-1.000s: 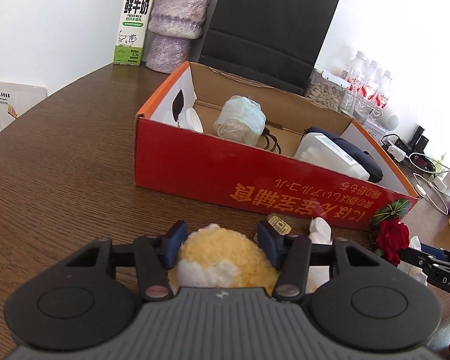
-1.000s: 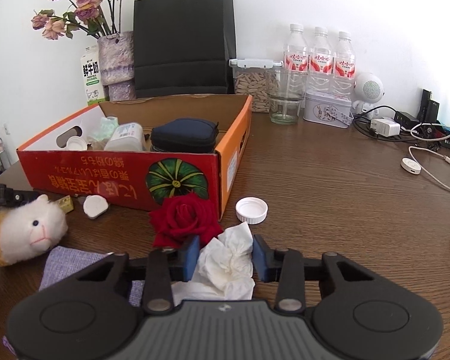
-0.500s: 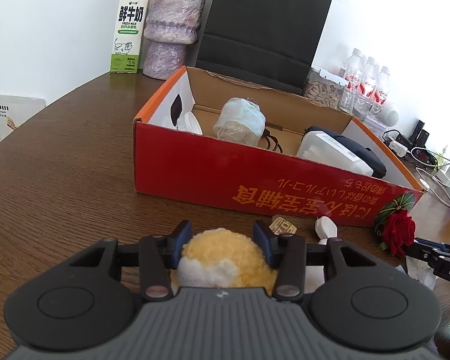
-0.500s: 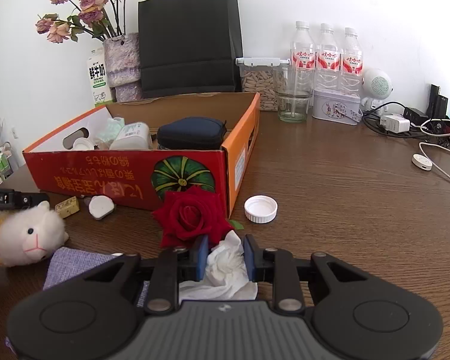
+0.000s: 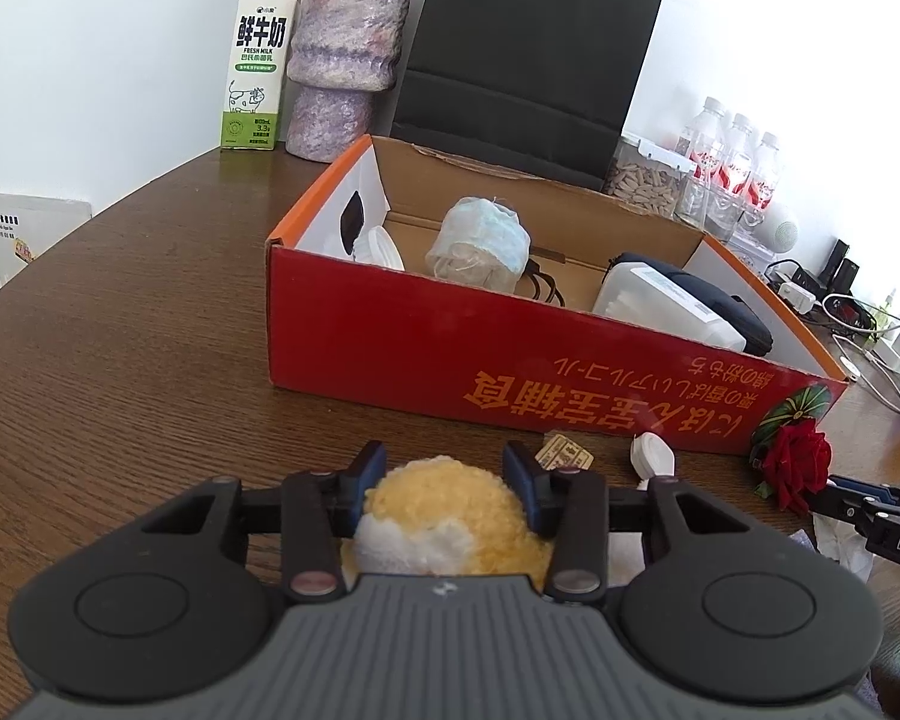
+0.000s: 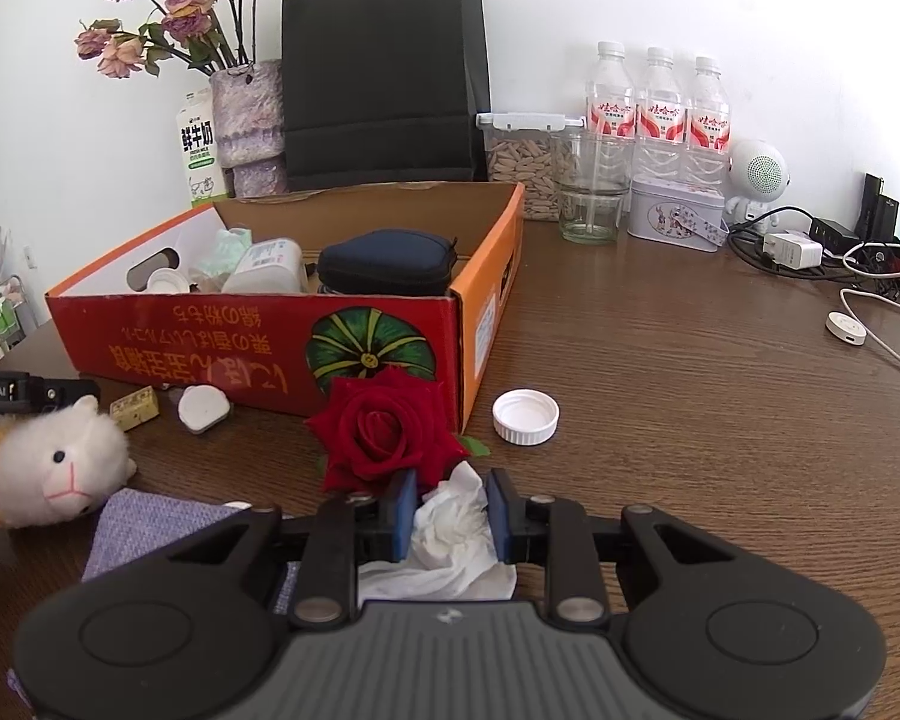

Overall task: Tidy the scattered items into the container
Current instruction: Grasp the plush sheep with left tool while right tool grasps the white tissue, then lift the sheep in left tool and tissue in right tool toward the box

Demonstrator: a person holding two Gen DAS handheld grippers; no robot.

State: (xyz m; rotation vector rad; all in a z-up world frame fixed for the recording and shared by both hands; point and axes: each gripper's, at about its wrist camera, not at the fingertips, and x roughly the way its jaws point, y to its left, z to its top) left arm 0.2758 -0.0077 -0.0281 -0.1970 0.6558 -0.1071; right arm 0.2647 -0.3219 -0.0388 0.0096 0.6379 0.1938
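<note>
My left gripper (image 5: pixel 444 462) is closing its jaws on a yellow and white plush toy (image 5: pixel 450 510), and the pads touch its sides. The toy lies on the table in front of the red cardboard box (image 5: pixel 510 354), its face (image 6: pixel 54 468) showing in the right wrist view. My right gripper (image 6: pixel 452 489) is shut on a crumpled white tissue (image 6: pixel 450 528) just behind a red rose (image 6: pixel 384 426). Inside the box (image 6: pixel 210 354) lie a dark pouch, a white bottle and a rolled mask.
A white cap (image 6: pixel 525 417), a white plug-like piece (image 6: pixel 204 408) and a small yellow block (image 6: pixel 133 408) lie along the box front. A purple cloth (image 6: pixel 150 531) lies near the toy. Bottles, jars, a vase, a black bag and cables line the back.
The right jaws have closed onto the tissue, bunching it up. The left jaws have narrowed around the plush toy. Neither hand has shifted noticeably.
</note>
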